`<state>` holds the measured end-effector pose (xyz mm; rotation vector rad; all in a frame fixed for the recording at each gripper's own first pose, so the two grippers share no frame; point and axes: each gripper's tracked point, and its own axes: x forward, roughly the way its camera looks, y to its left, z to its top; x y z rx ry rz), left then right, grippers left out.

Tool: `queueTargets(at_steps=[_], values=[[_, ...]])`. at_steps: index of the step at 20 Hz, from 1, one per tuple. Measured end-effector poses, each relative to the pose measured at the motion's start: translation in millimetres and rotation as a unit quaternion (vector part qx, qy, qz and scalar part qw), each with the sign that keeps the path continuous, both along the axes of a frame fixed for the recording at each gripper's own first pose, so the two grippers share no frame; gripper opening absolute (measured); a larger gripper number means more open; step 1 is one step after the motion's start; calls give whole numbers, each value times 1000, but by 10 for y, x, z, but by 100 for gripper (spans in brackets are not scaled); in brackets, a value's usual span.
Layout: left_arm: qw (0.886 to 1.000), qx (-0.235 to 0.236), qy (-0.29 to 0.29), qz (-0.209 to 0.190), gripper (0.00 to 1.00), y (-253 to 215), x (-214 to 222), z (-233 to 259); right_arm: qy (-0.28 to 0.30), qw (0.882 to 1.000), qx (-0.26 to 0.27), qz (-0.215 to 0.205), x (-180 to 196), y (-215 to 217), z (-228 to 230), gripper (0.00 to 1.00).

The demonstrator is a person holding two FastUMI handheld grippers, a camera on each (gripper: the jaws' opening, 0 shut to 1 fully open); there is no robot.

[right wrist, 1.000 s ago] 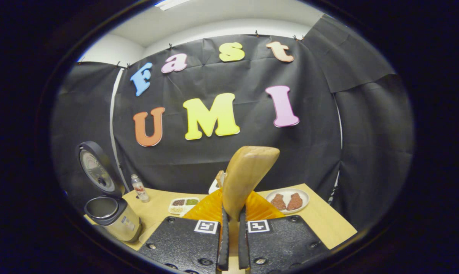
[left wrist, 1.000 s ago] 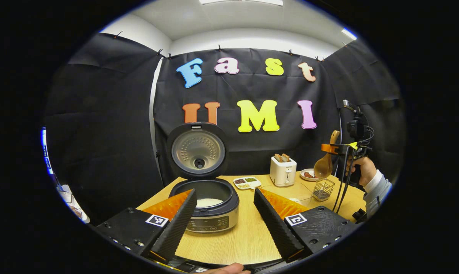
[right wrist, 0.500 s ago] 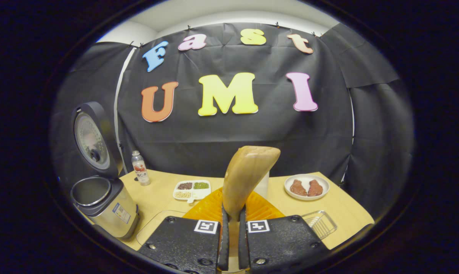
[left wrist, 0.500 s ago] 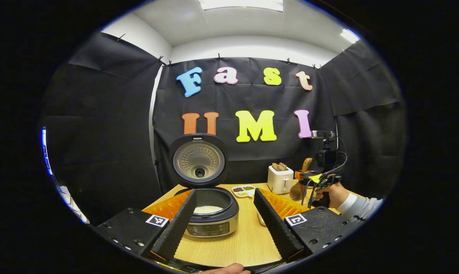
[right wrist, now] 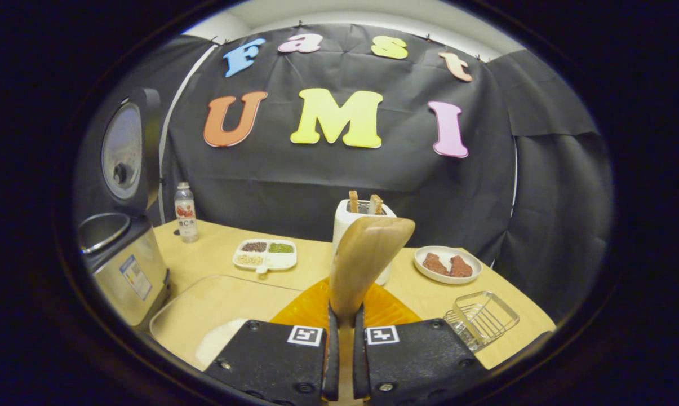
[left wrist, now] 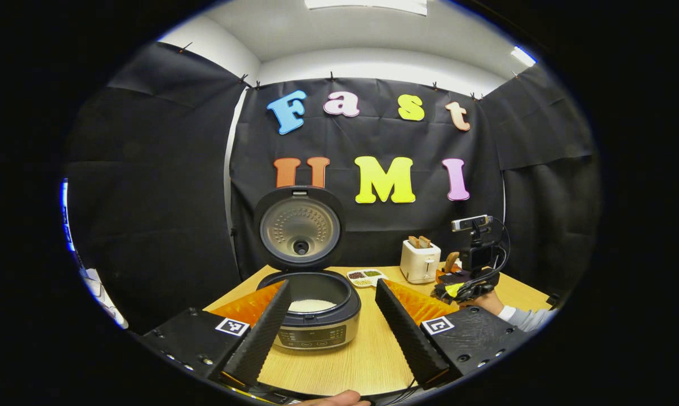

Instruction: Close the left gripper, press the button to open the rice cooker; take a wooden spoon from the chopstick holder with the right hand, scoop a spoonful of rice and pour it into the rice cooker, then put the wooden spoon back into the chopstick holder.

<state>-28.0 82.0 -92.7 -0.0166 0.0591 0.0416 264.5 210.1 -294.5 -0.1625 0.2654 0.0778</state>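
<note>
The rice cooker stands low and centre in the left gripper view, on the table, its lid swung upright and a layer of white rice showing in the dark inner pot. It looks heavy and rigid with a smooth metal band, unlikely to shift under a light touch; the button step appears done. In the right gripper view the cooker sits at the left edge, with a clear tray just beside it at lower left, holding a small white heap that is probably the rice.

The wooden spoon rises from bottom centre of the right gripper view, pale, smooth and curved. It should be light, stiff and a little slippery on its finished surface, so the best hold is low on the handle, where a firm pinch keeps the spoon from twisting. The right gripper has its fingers nearly together, clamped on the spoon with both pressing its sides.

The chopstick holder, an open wire basket, lies at lower right of that view; it looks light and easy to tip, so returning the spoon calls for care.

The left gripper hangs in front of the cooker with fingers spread wide, holding nothing.
</note>
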Motion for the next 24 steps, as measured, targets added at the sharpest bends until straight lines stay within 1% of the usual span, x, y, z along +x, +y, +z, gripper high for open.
queueTargets(at_steps=[2, 4, 7, 11, 12, 13, 15, 17, 20, 23, 24], values=[[1000, -5, 7, 1, 95, 21, 16, -74, 9, 1000, 15, -1, -12, 39, -48, 15], [1000, -12, 14, 1, 95, 39, 17, -96, 19, 999, 40, 8, -60, 165, -68, 15], [1000, -14, 18, 13, 96, 129, 16, -96, 46, 995, 74, 49, -124, 477, -95, 15], [1000, -14, 16, 15, 96, 135, -19, -64, 71, 986, 123, 92, -270, 793, -106, 15], [1000, -14, 17, 15, 100, 132, -15, -66, 80, 982, 139, 98, -297, 834, -112, 15], [1000, -14, 20, 15, 96, 127, -3, -71, 90, 978, 159, 105, -320, 867, -126, 15], [1000, -13, 23, 17, 96, 113, 8, -46, 110, 966, 203, 115, -353, 899, -143, 15], [1000, -9, 22, 17, 96, 75, -3, -24, 134, 950, 256, 118, -317, 915, -168, 15], [1000, -9, 22, 12, 96, 1, 1, -6, 166, 925, 315, 130, -299, 982, -183, 15], [1000, -6, 28, 12, 96, -43, 21, -11, 174, 915, 342, 124, -306, 912, -177, 15], [1000, -5, 29, 11, 96, -60, 18, -9, 170, 915, 346, 122, -305, 884, -136, 15]])
